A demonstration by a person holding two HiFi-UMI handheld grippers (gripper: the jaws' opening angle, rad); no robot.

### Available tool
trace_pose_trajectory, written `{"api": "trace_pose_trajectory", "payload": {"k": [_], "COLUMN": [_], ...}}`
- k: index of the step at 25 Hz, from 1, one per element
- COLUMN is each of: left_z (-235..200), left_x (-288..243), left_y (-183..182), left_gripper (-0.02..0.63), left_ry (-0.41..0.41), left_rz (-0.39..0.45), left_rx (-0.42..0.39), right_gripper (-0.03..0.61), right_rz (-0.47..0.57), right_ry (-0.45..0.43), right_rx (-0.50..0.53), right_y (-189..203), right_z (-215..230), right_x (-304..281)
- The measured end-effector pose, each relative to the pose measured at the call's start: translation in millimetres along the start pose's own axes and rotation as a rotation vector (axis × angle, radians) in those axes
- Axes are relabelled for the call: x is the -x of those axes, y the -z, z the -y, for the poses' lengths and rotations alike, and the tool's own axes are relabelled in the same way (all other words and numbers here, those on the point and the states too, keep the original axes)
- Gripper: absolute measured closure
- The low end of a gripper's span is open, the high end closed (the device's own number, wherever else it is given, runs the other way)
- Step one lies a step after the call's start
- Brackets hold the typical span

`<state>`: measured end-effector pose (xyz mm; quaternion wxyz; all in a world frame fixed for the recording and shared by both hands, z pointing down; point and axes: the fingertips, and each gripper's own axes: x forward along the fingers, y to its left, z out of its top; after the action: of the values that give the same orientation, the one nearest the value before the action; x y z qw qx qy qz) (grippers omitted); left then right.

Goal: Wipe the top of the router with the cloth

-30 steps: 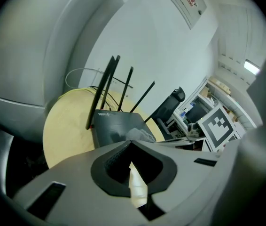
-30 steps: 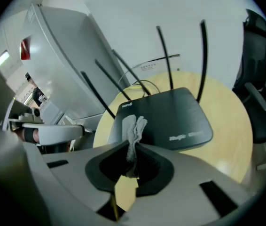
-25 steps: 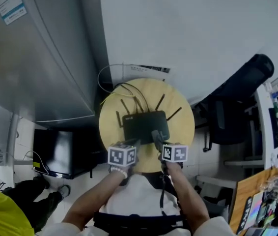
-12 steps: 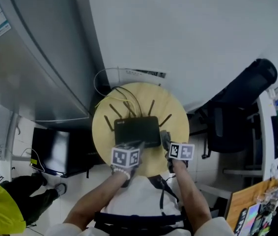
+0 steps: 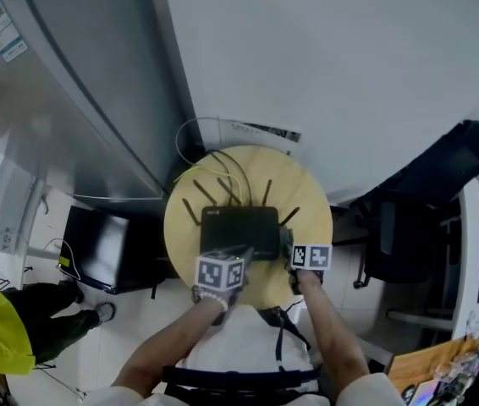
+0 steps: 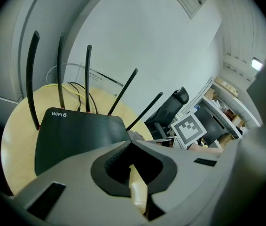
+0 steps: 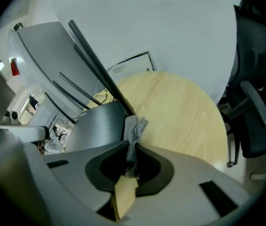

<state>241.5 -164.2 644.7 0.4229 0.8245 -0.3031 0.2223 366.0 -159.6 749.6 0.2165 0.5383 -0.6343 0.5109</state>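
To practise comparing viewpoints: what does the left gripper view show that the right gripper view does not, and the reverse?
Only the left gripper view: the WIFI6 print on the router, all five antennas, the marker cube on the right tool, and the left tool shut on nothing. Only the right gripper view: the right tool's jaws shut on the cloth at the router's edge. Both: router, round table, black chair.
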Motion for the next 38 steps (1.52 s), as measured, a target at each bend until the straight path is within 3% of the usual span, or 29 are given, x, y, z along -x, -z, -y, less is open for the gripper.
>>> {"api": "trace_pose_trajectory", "payload": {"k": [17, 29, 38], "left_z": [-8, -34, -70], "left_x": [10, 35, 72], "left_y": [12, 25, 31], "left_gripper": [0.617, 0.617, 0.617], "left_ry": [-0.083, -0.055, -0.021], "left_rz": [0.041, 0.005, -0.012], "left_rx": [0.059, 0.033, 0.020], "right_gripper": [0.532, 0.532, 0.531], "right_rz": [-0.038, 0.016, 0.037], "right_ry": [-0.187, -0.133, -0.082], "right_rx": [0.066, -0.008, -0.049], "right_y": [16, 56, 80], "right_z": [-4, -15, -61], "right_x": [-11, 11, -2]}}
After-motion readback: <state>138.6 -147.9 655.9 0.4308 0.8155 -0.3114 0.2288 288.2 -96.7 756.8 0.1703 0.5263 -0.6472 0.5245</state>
